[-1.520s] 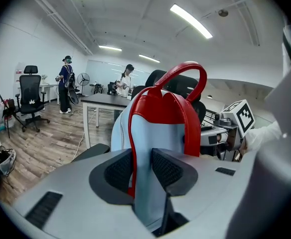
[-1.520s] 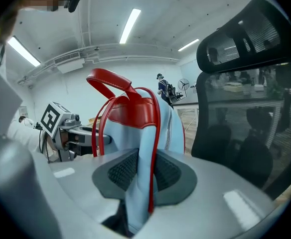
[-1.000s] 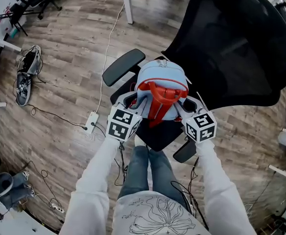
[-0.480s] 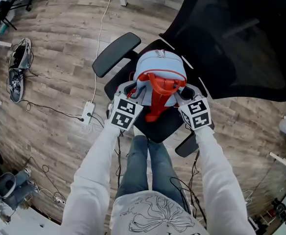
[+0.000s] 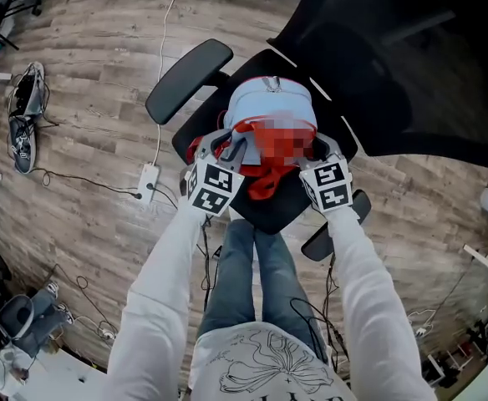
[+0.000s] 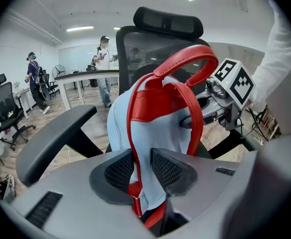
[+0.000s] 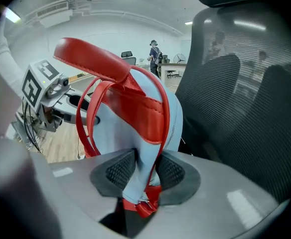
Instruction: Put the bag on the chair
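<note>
The left gripper (image 6: 144,169) has its fingers pinching the bag (image 5: 269,107); the right gripper (image 7: 145,172) has just been opening, its fingers loosely touching fabric. The bag looks settled upright on the chair (image 5: 271,217), so both sides should let go evenly and back out clear of the red straps (image 6: 185,66).

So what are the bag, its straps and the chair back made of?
The bag looks like soft matte light-blue cloth, creased. The straps: red, smooth sheen, stitched, probably faux leather. The chair back: black mesh, see-through weave.
</note>
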A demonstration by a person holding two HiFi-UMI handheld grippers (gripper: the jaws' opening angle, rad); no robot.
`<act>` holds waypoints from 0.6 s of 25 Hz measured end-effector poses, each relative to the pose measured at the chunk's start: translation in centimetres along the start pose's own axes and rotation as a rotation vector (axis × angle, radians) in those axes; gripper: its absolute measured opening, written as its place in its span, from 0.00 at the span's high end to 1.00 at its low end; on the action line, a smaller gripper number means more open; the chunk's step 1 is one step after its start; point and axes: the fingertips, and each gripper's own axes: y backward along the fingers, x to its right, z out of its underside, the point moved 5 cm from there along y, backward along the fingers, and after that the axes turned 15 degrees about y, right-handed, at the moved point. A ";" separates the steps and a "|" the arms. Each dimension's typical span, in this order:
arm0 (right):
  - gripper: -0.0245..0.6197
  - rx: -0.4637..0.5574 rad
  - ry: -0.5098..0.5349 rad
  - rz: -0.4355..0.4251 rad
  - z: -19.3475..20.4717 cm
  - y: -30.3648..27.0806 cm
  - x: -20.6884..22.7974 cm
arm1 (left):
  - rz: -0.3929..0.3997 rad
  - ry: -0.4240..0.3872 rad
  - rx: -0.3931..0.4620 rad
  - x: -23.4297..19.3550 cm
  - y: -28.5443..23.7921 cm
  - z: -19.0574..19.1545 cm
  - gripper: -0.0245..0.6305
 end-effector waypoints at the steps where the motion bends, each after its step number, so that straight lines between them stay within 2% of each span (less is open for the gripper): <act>1: 0.75 0.001 -0.006 0.003 0.0 0.0 0.0 | -0.008 0.011 0.011 0.0 0.0 0.1 0.78; 4: 0.74 0.002 -0.024 0.003 0.0 0.0 -0.3 | -0.018 0.039 0.031 -0.2 0.2 0.5 0.78; 10: 0.67 0.022 -0.061 0.055 0.2 1.6 0.0 | -0.015 0.073 0.061 0.3 1.5 0.4 0.71; 15: 0.66 0.092 -0.110 0.110 -1.3 4.3 0.4 | -0.039 0.099 0.111 0.7 4.2 -0.5 0.70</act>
